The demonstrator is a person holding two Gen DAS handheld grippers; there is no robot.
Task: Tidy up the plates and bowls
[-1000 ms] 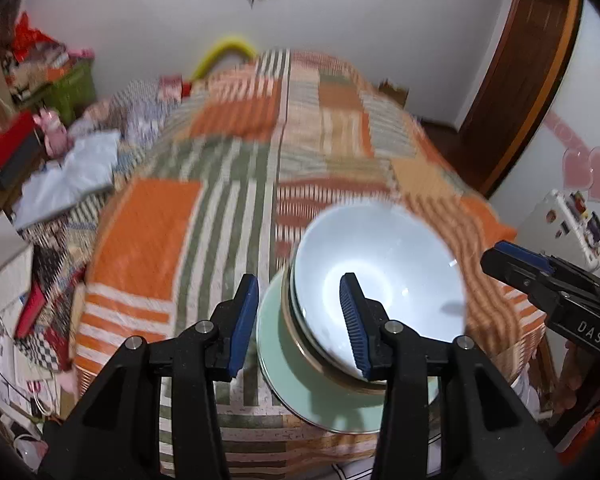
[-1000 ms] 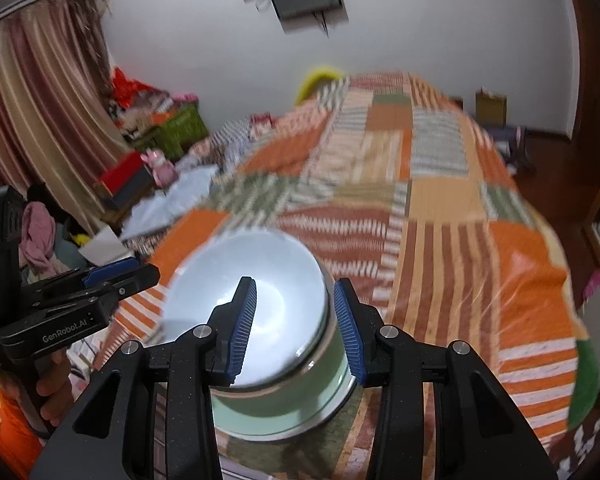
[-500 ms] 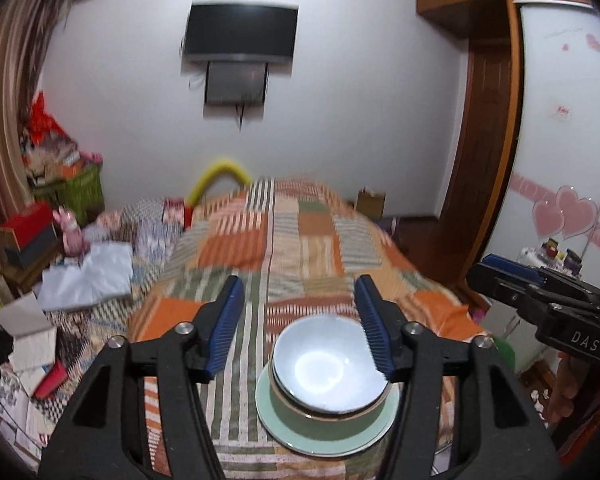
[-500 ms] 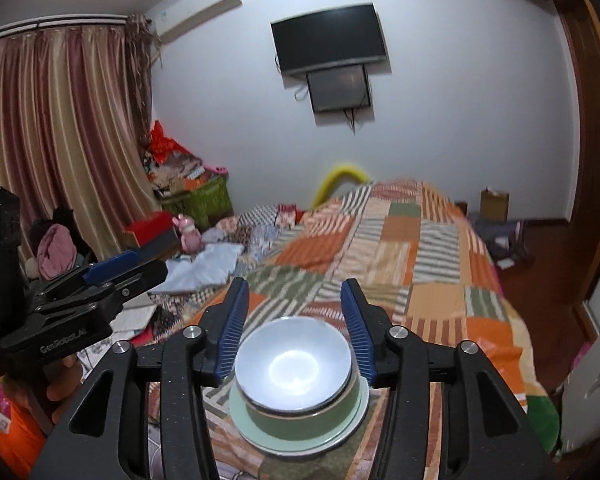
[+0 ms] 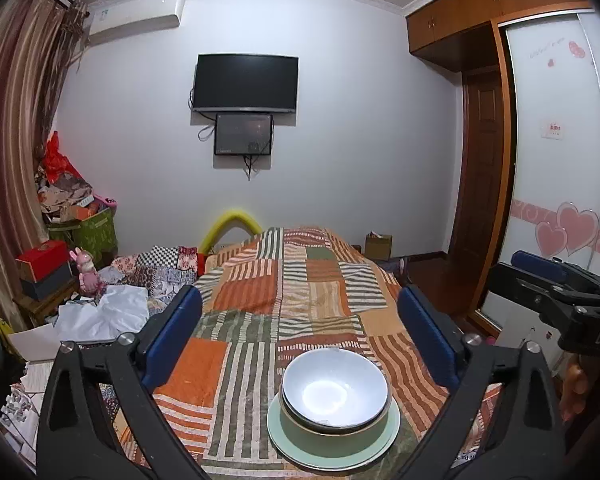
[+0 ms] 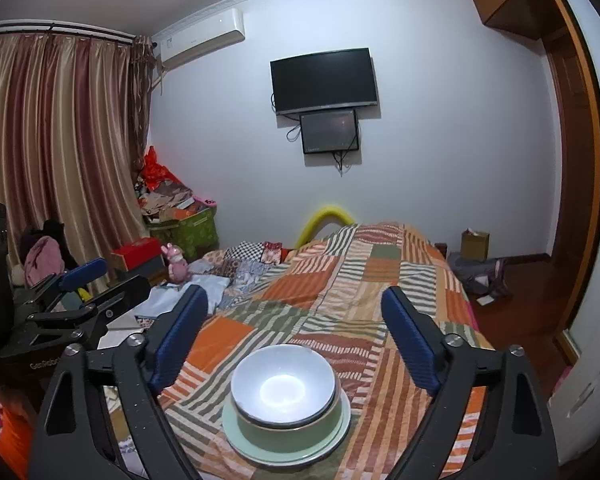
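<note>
Both grippers hang above the near end of the bed, and the dishes sit between them, untouched. The white bowl (image 5: 335, 390) nests inside a green bowl (image 5: 332, 436), and that pair stands upright on a pale green plate (image 5: 296, 446), right at the near edge of the patchwork quilt (image 5: 260, 292). Neat little stack, all centred.

The left gripper (image 5: 300, 338) has just been opening its jaws, and they stand wide apart now, blue pads well clear on either side of the stack, nothing between them. Same story for the right gripper (image 6: 294, 340): jaws just been opening, spread wide, the bowls below and between the fingers but not gripped at all.

From the left camera the right gripper shows at the right edge with a hand (image 5: 576, 384) under it; from the right camera the left gripper sits at the left edge.

Beyond the bed, a dark television (image 5: 246, 82) hangs on the far wall, striped curtains (image 6: 56, 152) on the left side of the room, clutter piled beside the bed.
</note>
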